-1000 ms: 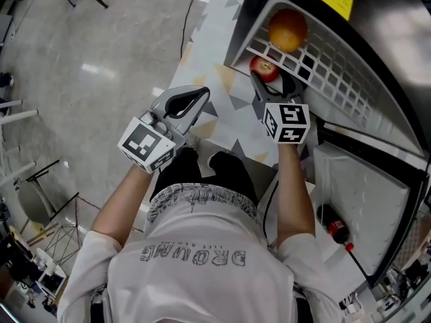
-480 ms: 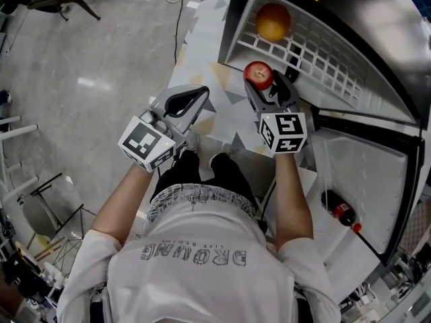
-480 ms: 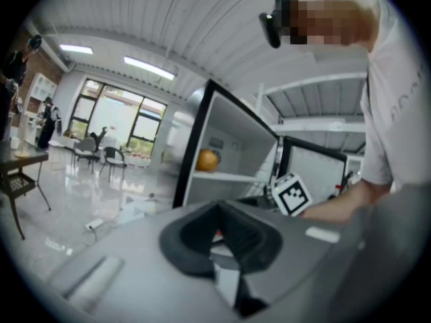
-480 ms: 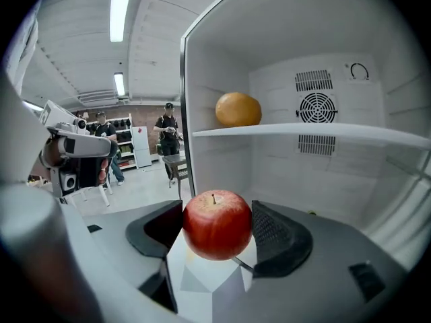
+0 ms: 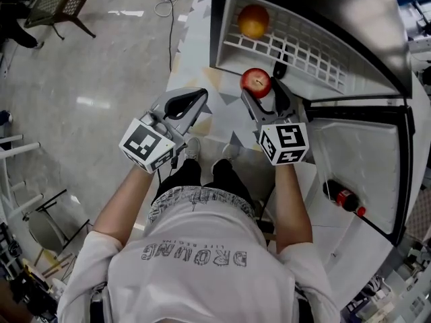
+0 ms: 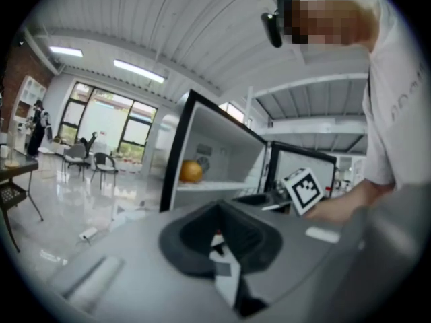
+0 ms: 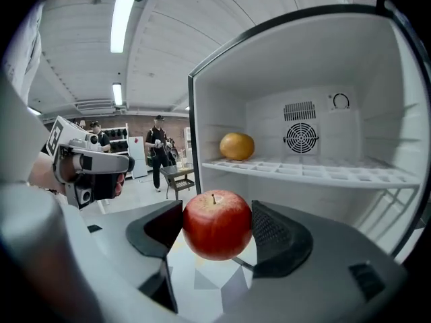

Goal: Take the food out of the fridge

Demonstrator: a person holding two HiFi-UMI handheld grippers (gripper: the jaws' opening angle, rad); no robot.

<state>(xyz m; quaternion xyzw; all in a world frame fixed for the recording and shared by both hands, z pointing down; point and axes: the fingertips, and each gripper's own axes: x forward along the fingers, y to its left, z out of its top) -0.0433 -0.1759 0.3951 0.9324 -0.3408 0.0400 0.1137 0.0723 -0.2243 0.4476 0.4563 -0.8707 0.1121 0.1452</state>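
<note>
1. The right claw (image 5: 260, 88) is clamped on a red apple (image 5: 256, 81). In the right gripper view the two dark pads press the fruit's flanks at 9 and 3 o'clock, with its stem pointing up.
2. The apple is outside the fridge (image 5: 337, 5), in the air just in front of the open compartment. In the head view it sits at 12 o'clock from the right claw's marker cube (image 5: 284, 142), just below the front edge of the white wire shelf (image 5: 306, 51).
3. An orange (image 5: 252, 21) rests on that shelf inside the fridge, at about 12 o'clock from the apple and well apart from it. In the right gripper view it lies near the shelf's left end, with a round fan vent (image 7: 300, 138) on the back wall at its 3 o'clock.
4. The left claw (image 5: 199, 98) is closed: in the left gripper view its dark pads meet and nothing sits between them. It is raised at 9 o'clock from the right claw, apart from it and outside the fridge.
5. The fridge door (image 5: 360, 160) stands open at 3 o'clock in the head view. A dark bottle with a red cap (image 5: 343, 198) lies in it at about 4 o'clock.
6. Beneath the claws, a mat of grey and tan triangles (image 5: 195, 46) covers the floor (image 5: 101, 66) in front of the fridge, and the person's feet stand on it.
</note>
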